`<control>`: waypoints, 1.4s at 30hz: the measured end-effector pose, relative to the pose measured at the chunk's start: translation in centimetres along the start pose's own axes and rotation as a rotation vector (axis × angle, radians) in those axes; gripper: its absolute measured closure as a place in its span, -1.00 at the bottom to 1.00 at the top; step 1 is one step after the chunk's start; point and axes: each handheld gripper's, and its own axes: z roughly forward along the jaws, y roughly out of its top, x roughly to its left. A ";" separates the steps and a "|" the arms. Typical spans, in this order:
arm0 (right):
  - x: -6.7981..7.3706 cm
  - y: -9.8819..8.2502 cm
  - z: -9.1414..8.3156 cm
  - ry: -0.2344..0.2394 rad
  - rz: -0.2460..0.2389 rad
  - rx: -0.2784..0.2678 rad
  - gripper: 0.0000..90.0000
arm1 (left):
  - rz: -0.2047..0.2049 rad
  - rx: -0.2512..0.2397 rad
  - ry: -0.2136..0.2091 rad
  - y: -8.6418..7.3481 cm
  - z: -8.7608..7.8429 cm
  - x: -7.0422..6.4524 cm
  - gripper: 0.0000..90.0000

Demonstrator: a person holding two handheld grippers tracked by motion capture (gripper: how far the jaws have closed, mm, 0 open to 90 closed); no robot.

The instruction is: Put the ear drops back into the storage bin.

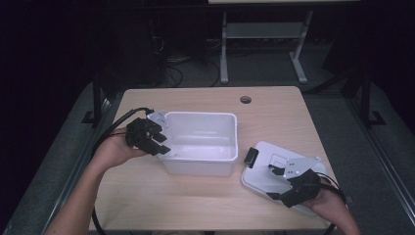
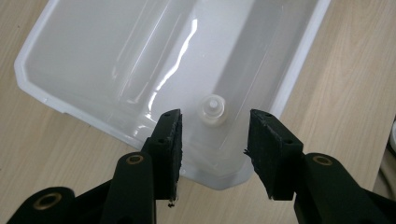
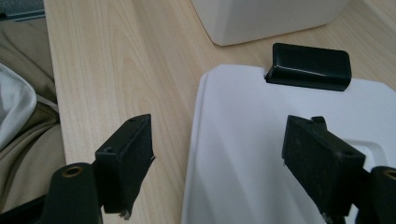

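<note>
We see a white, translucent, rectangular plastic bin (image 1: pixel 200 142) standing upright on the light wooden table (image 1: pixel 147 191), a little left of the middle, its open top facing up. Its long axis runs left to right across the table, with the short ends at the left and right. In the left gripper view a small translucent plastic cap (image 2: pixel 211 111) lies on the bin's floor, close to one end wall.

The left gripper (image 1: pixel 155 138) hangs at the bin's left end, over the rim near the near-left corner. Its jaws stand apart with nothing pinched between them; in its own view the pads (image 2: pixel 169 144) are clear of the rim, and the corner of the bin lies below the gap.

To the right of the bin, well toward the near right edge of the table, a flat white plastic lid (image 1: pixel 266 171) lies on the table. Its long axis is skewed, running from far left to near right, and its black clip latch (image 1: pixel 251 156) sits on the end that points toward the bin. The right gripper (image 1: pixel 278 183) hovers over this lid with its jaws spread wide; in its view one jaw stands over bare wood beside the lid's edge, the other over the lid's surface, gripping nothing.
</note>
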 end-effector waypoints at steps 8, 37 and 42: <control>-0.1 -0.2 -0.1 0.000 0.008 -0.005 -0.47 | 0.008 -0.003 0.010 -0.6 -0.9 -0.6 0.23; -0.2 0.1 0.5 0.005 0.015 0.019 -0.47 | -0.004 -0.036 0.007 -4.2 -2.3 -2.0 0.20; -0.2 0.3 0.4 -0.001 0.021 0.020 -0.47 | -0.009 -0.034 0.012 -5.0 -2.5 -2.2 0.18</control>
